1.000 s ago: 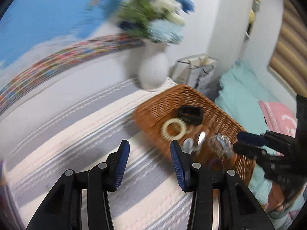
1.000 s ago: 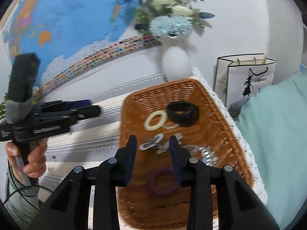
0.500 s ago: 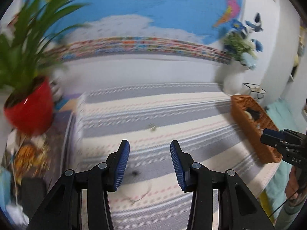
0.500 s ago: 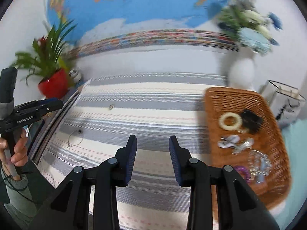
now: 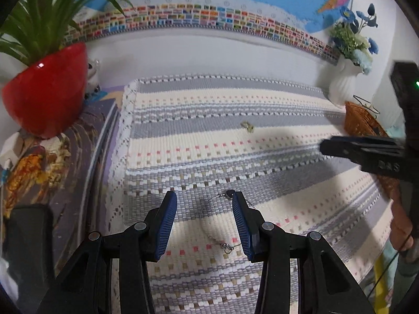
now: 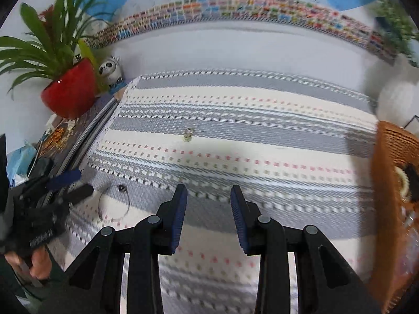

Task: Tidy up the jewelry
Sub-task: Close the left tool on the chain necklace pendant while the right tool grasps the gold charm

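1. Surface: a woven striped cloth [image 5: 235, 157] in grey and cream with rows of pink and tan squares covers the table. A world map with a band of small flags hangs on the wall behind it.
2. Left edge: a red pot [image 6: 69, 93] with a green plant stands beside a small panda figure [image 6: 111, 69].
3. Right edge: a white vase [image 5: 343, 83] with blue flowers stands at the far corner. A brown wicker basket [image 6: 387, 162] sits just in front of it; a cream ring and a dark item lie inside, both blurred.
4. Jewelry on the cloth, item A: a thin wire necklace [image 5: 209, 225] with a dark pendant lies in a loop. The pendant end sits at the tip of one finger of the left gripper [image 5: 204, 204]; the clasp end lies between the two fingers, lower in the left wrist view.
5. Jewelry on the cloth, item B: a small gold-coloured earring [image 6: 188, 134] lies alone on a grey stripe, well apart from the necklace and from the basket.
6. Left gripper: jaws partly apart, nothing clamped. The necklace lies on the cloth below the gap; whether the pads touch it cannot be determined.
7. Right gripper [image 6: 209, 198]: jaws partly apart, nothing between them, only bare cloth ahead.
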{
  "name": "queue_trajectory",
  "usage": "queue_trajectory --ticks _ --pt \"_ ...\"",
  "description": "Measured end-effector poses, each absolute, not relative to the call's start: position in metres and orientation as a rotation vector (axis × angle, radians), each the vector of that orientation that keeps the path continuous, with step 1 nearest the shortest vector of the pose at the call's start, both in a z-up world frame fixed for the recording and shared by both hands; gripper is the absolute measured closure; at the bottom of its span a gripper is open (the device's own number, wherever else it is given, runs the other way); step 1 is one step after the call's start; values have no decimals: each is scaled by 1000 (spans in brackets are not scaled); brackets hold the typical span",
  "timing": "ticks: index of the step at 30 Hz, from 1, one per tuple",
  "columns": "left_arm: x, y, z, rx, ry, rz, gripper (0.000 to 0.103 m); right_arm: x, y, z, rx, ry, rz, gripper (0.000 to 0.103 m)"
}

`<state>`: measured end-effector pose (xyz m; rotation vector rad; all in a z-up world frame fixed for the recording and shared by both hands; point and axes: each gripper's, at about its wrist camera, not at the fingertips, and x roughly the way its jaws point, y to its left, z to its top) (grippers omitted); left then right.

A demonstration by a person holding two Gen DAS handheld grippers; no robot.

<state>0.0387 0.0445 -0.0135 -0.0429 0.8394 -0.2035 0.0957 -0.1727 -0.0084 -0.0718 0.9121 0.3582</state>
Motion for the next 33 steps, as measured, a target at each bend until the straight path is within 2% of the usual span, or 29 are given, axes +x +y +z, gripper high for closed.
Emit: queue_trajectory --ticks 12,27,30,32,33 --pt "51 52 -32 -39 868 -228 58 148 -128 -36 -130 969 347 65" --pt "52 49 -36 8 890 -271 60 207 -122 -48 58 993 358 65" --pt "55 48 -36 3 901 -264 65 209 -117 -51 42 988 351 65" --pt "56 45 -37 5 909 -273 81 208 -110 -51 18 980 354 65" --pt "56 43 -37 14 908 -273 82 207 -108 -51 13 977 356 65"
